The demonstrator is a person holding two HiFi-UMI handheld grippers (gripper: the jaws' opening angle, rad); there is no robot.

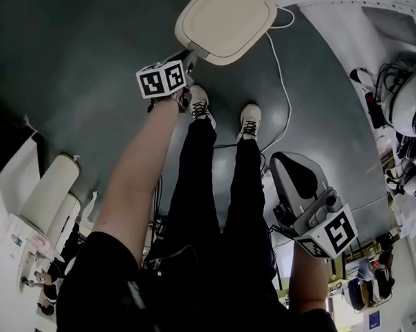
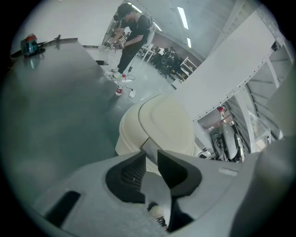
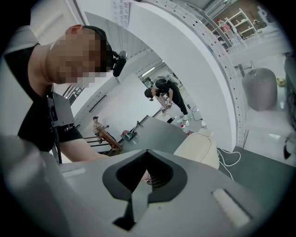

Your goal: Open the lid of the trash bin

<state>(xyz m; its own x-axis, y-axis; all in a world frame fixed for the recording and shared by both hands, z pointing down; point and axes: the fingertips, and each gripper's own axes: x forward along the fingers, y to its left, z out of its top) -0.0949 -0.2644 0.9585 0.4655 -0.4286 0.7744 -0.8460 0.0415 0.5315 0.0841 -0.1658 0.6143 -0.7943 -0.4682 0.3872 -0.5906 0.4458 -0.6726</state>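
The cream trash bin (image 1: 225, 21) stands on the dark floor ahead of the person's feet, its rounded lid (image 2: 167, 124) down. My left gripper (image 1: 191, 56) reaches down to the bin's near edge, with its marker cube just behind. In the left gripper view its jaws (image 2: 151, 156) stand open, a narrow gap between the dark pads; the lid's front edge shows just beyond the gap, not pressed by the pads. My right gripper (image 1: 282, 159) hangs low on the right, away from the bin. Its tips meet, so it is shut on nothing (image 3: 147, 152); the bin (image 3: 199, 147) lies beyond it.
A white cable (image 1: 284, 83) trails over the floor right of the bin. The person's white shoes (image 1: 250, 121) stand just before it. White cylinders (image 1: 50, 188) stand at the left and equipment (image 1: 409, 102) at the right. Another person (image 2: 132, 32) works in the background.
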